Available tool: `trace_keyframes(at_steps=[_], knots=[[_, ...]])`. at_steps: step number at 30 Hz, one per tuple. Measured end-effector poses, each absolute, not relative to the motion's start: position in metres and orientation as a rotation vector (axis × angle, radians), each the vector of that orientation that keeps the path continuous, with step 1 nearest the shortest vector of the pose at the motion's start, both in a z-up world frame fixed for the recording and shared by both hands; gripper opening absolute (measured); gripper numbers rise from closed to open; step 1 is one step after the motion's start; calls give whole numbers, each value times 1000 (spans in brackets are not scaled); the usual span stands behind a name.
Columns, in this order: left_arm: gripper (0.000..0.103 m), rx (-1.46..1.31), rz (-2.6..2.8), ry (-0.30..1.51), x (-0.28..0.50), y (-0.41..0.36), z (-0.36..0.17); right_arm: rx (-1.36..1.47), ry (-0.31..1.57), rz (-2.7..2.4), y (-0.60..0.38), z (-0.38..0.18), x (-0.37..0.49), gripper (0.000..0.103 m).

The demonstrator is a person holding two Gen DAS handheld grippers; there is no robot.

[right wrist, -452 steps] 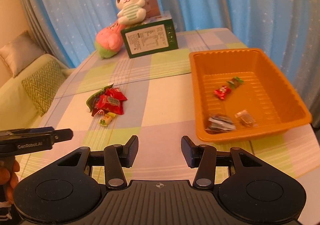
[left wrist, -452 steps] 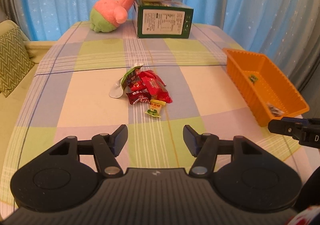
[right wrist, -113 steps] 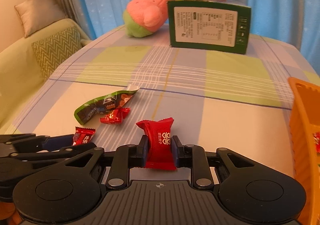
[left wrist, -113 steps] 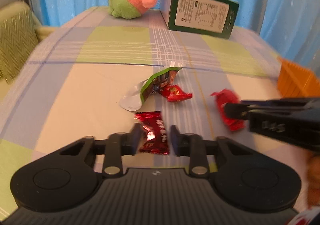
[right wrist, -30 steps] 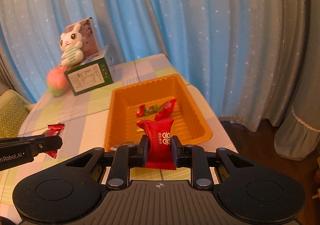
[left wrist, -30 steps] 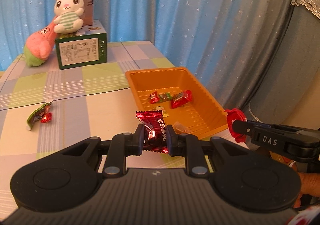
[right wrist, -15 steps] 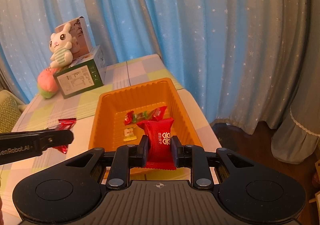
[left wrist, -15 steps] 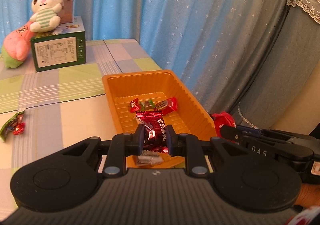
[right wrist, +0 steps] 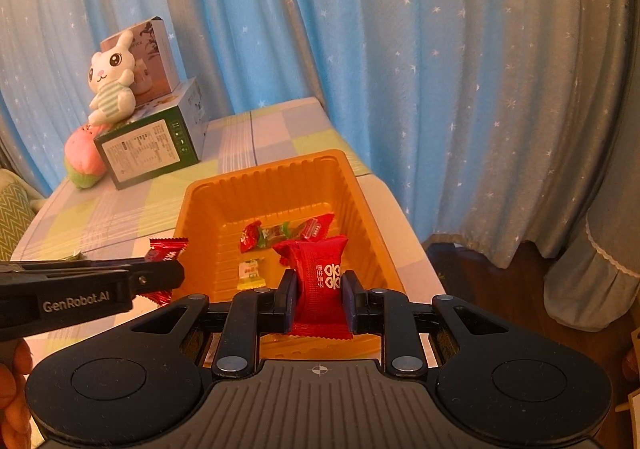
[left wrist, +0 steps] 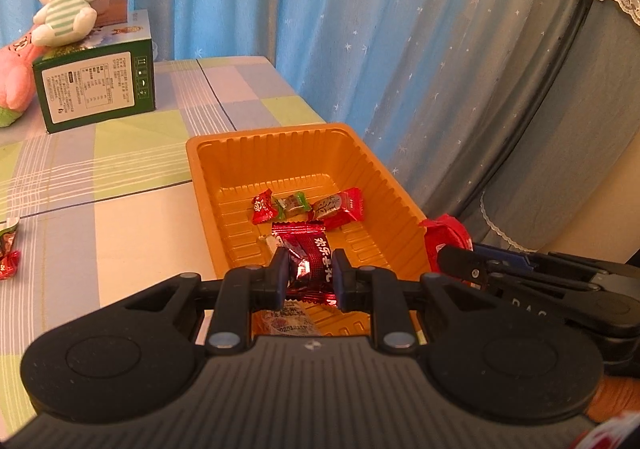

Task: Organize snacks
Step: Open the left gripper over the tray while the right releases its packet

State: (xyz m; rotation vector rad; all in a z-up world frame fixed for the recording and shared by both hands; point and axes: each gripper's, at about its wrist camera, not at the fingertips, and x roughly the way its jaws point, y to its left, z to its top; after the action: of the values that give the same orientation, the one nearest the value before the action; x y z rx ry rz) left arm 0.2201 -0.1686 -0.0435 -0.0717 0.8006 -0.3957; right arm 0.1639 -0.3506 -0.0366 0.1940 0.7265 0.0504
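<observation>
Now both grippers had moved over the orange tray (left wrist: 208, 185): left gripper (left wrist: 308, 276) clenched a dark-red candy (left wrist: 310, 259), right gripper (right wrist: 319, 299) a red candy (right wrist: 320, 275); release probably next.

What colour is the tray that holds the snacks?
The tray is orange, clearest in the right wrist view.

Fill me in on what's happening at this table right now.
A person is sorting wrapped candies into the orange tray. The left tool is shut on a dark red candy, the right tool on a bright red candy, both held over the tray's near end. Several candies already lie inside; a couple remain on the checked tablecloth.
</observation>
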Motion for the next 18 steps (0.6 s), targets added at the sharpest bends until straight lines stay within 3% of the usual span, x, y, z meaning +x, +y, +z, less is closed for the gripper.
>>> trace_keyframes(at_steps=[8,10,11,18], knots=[[21,-78,-413,822,231,-170,-53,191,734,49,-349,-40,171,24],[33,-87,-409,810,231,-167,-55,193,737,52,-349,-41,172,24],[35,-89,-401,802,230,-165,-55,194,737,53,-349,-40,172,24],[35,-108,-332,788,213,-141,-56,205,745,57,-351,-42,174,24]])
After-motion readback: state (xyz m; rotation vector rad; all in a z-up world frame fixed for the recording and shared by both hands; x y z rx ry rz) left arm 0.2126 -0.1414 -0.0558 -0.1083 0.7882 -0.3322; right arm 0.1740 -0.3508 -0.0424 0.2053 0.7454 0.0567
